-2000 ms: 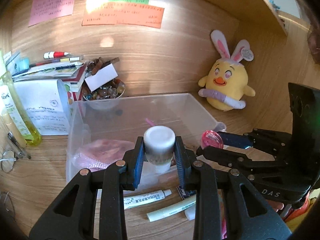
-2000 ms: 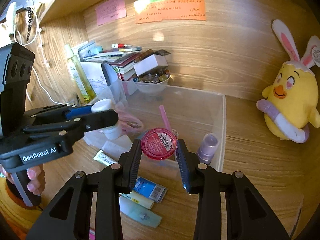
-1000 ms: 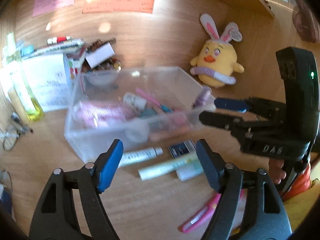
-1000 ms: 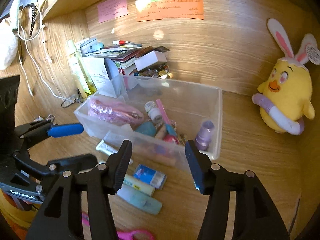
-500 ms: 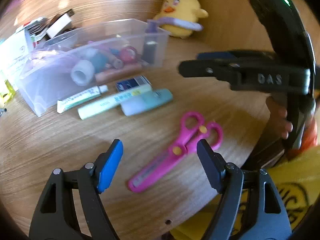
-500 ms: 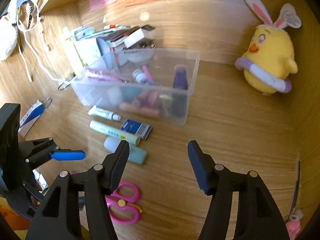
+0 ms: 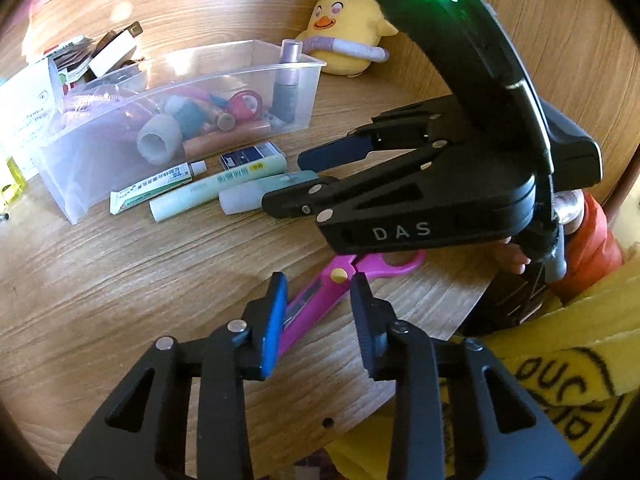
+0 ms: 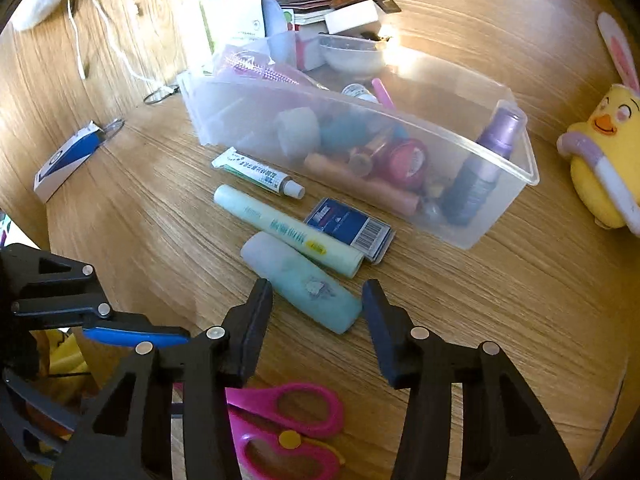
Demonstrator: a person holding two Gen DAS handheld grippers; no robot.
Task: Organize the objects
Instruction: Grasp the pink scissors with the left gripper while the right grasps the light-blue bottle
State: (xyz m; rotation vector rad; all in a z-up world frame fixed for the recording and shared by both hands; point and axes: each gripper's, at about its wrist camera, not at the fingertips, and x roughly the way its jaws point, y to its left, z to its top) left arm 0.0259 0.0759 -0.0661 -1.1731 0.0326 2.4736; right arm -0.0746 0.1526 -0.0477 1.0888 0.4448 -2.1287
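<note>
Nearest to you, your left tool point(image 7: 318, 300) points down at the desk point(image 7: 120, 280) with its jaws closing around the blade end of the pink scissors point(image 7: 320, 292); the blades lie between the fingers, but you cannot tell whether the pads press on them yet. The scissors lie flat near the desk's front edge, their handles passing under your right tool point(image 7: 308, 178).

Your right tool point(image 8: 316, 300) also has its jaws closing. Between its fingertips lies the near end of a pale teal bottle point(image 8: 300, 280), flat on the desk; the right fingertip looks to be at the bottle's end, while a gap shows on the left side.

Just beyond the teal bottle lie a long light green tube point(image 8: 288, 230), touching it, then a small dark blue box point(image 8: 348, 226) with a barcode and a white and green ointment tube point(image 8: 256, 172), all on the desk in front of the clear plastic bin point(image 8: 480, 236).

The bin holds a purple spray bottle point(image 8: 480, 172) leaning in its right corner, a red round tin point(image 8: 404, 158), a white cup point(image 8: 298, 128) on its side and a pink comb point(image 8: 260, 68) at the left.

Farther back, a yellow plush chick point(image 7: 348, 20) with rabbit ears sits to the right of the bin, and books and boxes point(image 8: 320, 4) are stacked behind it.
</note>
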